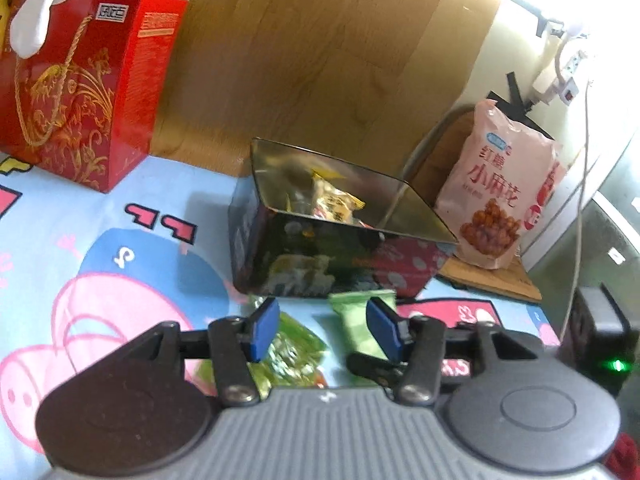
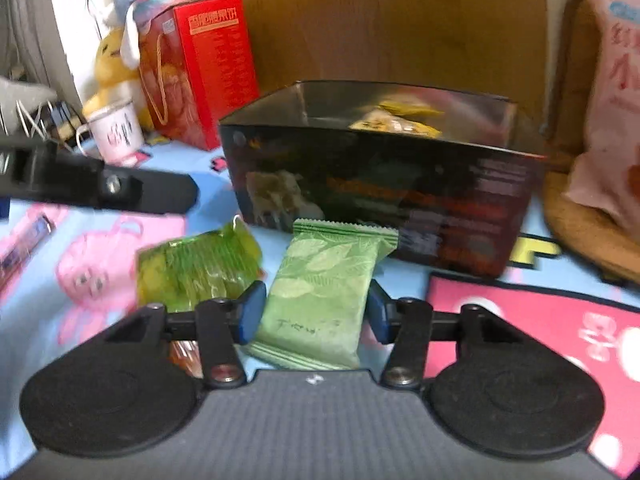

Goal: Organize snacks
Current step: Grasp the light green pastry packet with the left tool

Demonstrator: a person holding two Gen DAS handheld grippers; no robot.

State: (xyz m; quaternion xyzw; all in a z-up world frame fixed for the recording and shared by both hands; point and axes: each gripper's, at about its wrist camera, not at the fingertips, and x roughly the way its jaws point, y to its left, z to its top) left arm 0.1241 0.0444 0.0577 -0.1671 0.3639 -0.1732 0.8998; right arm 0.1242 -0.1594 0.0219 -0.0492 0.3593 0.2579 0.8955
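Right gripper (image 2: 314,312): blue pads either side of a pale green snack packet (image 2: 320,296) at lower centre, touching or nearly so; a firm clamp cannot be confirmed. Left gripper (image 1: 326,330): fingers apart, nothing between them, above a bright green packet (image 1: 294,350). Dark open tin (image 2: 384,184): centre frame, yellow snacks inside. Red gift box (image 1: 86,84): upper left. Pink snack bag (image 1: 498,186): right.

A pale green leaf-printed snack packet (image 2: 320,300) lay flat between the right gripper's parted jaws. A crinkled bright green packet (image 2: 196,272) lay just beyond the left-hand jaw. An open dark tin (image 2: 384,184) holding yellow snack packets (image 2: 400,120) stood ahead of both jaws.
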